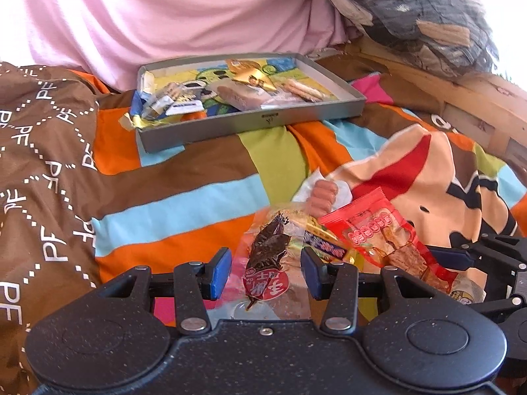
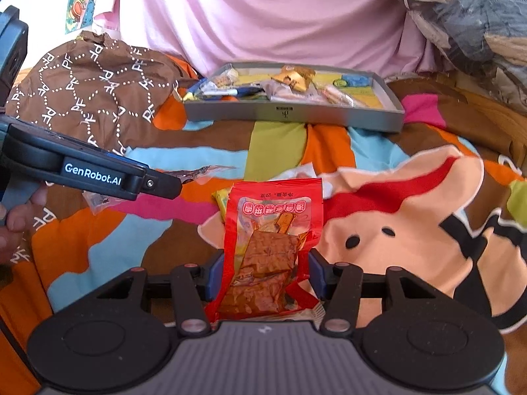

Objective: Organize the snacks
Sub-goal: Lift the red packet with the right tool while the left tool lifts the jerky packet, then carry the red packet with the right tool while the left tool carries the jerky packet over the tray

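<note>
Left wrist view: left tongs (image 1: pixel 266 271) spread, blue pads either side of the clear packet with the dark dried snack (image 1: pixel 271 260). Packet sits right between the pads, long axis running straight ahead along the fingers, a small gap to each pad, so not pinched yet as far as I can tell. Red packet (image 1: pixel 378 233) is just right of the tongs, overlapping a yellow-and-purple wrapper; pack of small sausages (image 1: pixel 324 196) lies ahead-right. Gray tray (image 1: pixel 250 123), already holding several snacks, is well ahead and slightly left, on the striped bedspread (image 1: pixel 184 177).

Right wrist view: right tongs (image 2: pixel 263 275) spread around the red packet (image 2: pixel 273 240), which lies dead centre, long axis forward, edges at or touching both pads; whether it's gripped I can't tell. Left tongs' body (image 2: pixel 98 172) comes in from the left, over the clear packet. Tray (image 2: pixel 293 113) straight ahead, well apart.

Judgement: each packet is aligned for a straight close; the carry is forward to the tray for both, with the right tongs on the more direct line.
</note>
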A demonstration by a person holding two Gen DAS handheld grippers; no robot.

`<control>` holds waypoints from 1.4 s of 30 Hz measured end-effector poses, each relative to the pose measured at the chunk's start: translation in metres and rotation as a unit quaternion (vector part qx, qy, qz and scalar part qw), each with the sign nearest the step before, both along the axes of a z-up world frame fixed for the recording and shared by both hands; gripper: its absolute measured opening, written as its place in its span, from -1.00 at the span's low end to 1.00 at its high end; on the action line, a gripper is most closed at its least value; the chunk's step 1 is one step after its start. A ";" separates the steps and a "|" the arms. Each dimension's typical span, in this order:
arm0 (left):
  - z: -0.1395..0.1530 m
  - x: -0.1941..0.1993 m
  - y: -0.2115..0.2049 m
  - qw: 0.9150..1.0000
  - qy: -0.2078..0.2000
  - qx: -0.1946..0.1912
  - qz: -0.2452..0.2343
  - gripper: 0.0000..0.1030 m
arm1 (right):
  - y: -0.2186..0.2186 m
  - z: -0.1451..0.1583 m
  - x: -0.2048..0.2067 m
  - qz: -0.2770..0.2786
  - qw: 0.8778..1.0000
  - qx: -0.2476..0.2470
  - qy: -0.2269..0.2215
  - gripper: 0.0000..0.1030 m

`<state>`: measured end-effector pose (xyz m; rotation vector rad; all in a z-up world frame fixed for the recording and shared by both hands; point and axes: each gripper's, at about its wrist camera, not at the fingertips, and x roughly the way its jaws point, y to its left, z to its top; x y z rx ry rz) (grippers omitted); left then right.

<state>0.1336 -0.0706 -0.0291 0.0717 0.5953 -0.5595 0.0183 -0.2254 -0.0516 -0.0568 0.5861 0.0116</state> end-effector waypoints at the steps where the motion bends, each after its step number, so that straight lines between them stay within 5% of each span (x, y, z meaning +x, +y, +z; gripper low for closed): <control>1: 0.002 0.001 0.001 1.000 -0.003 -0.004 0.004 -0.06 | 0.000 0.002 0.001 0.003 1.000 -0.004 -0.005 0.09; 18: 0.033 0.019 0.019 0.994 -0.075 -0.058 0.057 -0.06 | -0.023 0.026 0.032 -0.003 0.998 0.055 -0.033 0.09; 23: 0.060 0.045 0.009 0.988 -0.123 -0.068 0.057 -0.06 | -0.042 0.047 0.073 -0.002 0.996 0.073 -0.053 0.09; 29: 0.083 0.102 -0.010 0.984 -0.142 -0.080 0.071 -0.06 | -0.062 0.077 0.141 0.005 0.995 0.033 -0.091 0.09; 36: 0.096 0.172 -0.035 0.983 -0.164 -0.036 0.077 -0.06 | -0.094 0.080 0.220 -0.032 0.994 0.061 -0.090 0.10; 42: 0.093 0.207 -0.055 0.988 -0.129 -0.021 0.085 -0.06 | -0.113 0.076 0.264 -0.076 0.989 0.099 -0.084 0.10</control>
